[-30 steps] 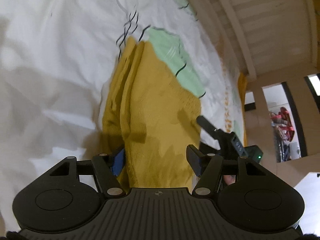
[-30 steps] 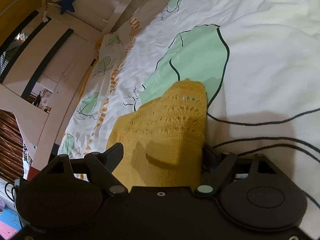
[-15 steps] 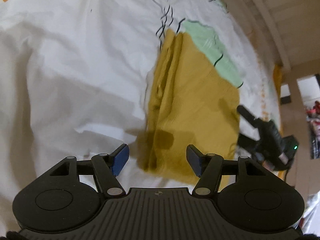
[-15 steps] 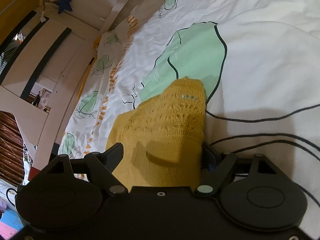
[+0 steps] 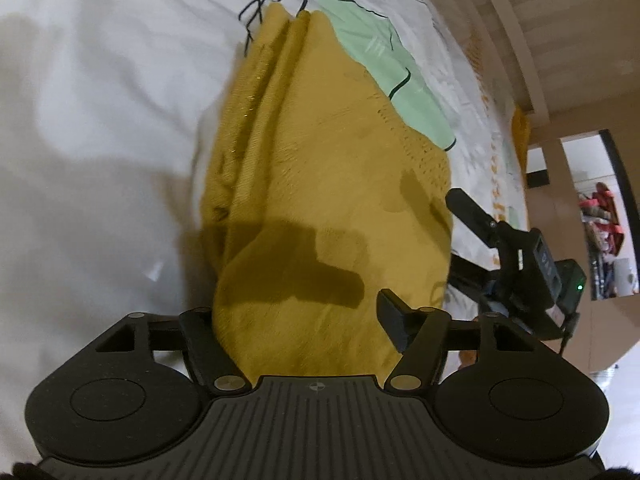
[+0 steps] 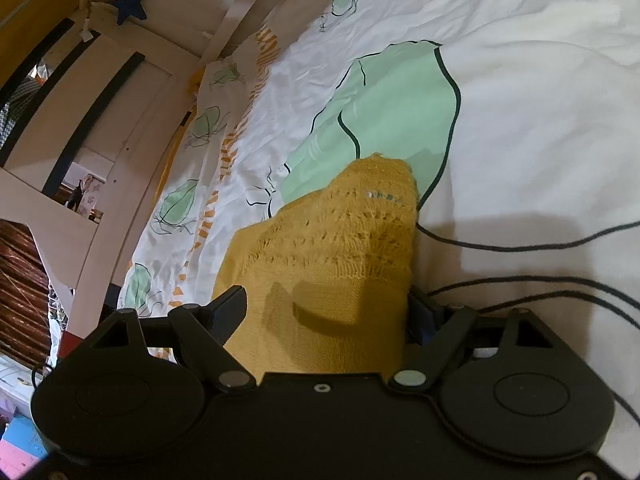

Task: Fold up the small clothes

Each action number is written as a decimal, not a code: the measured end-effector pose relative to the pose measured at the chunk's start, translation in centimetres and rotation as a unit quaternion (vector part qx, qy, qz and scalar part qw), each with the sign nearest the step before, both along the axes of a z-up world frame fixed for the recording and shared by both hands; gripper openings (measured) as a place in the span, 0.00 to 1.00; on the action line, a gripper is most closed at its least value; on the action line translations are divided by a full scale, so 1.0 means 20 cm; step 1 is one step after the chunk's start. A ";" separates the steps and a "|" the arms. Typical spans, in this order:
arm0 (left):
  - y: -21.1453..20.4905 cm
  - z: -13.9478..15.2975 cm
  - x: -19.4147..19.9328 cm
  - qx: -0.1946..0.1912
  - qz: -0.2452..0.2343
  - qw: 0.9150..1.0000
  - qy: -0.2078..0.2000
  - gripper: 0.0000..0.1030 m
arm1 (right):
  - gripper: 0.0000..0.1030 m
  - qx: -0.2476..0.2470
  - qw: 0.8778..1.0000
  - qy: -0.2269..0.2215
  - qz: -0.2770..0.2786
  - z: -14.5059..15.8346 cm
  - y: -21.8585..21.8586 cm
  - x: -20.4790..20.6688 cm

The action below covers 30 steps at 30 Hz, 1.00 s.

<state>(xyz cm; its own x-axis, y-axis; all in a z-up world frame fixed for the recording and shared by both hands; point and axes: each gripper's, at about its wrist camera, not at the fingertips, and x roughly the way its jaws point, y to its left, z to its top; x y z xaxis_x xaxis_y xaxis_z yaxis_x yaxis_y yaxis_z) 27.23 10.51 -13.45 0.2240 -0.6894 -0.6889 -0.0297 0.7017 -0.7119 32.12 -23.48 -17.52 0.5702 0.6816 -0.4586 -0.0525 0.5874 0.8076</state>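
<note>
Jaws of both tools stand wide: left gripper [image 5: 304, 312] and right gripper [image 6: 324, 308] each straddle the mustard knit garment [image 5: 320, 184], low in frame, unclamped.

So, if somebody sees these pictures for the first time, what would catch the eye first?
First, the yellow knit, folded into a long strip in the middle of the white sheet. Both grippers reach over it with fingers spread: the left gripper at its near end, the right gripper on its lacy part. Next, the green leaf print just beyond the knit.
</note>
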 end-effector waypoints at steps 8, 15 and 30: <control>-0.06 0.04 -0.05 0.009 -0.023 0.999 -0.033 0.17 | 0.46 -0.034 0.999 -0.015 0.006 0.01 0.01 -0.01; -0.08 0.11 -0.14 -0.019 -0.008 0.998 -0.054 0.15 | 0.37 -0.039 0.999 -0.010 -0.005 0.07 -0.01 -0.09; -0.32 0.18 -0.67 -0.055 -0.094 0.993 -0.037 0.15 | 0.37 -0.086 0.995 0.058 0.006 0.29 -0.26 -0.74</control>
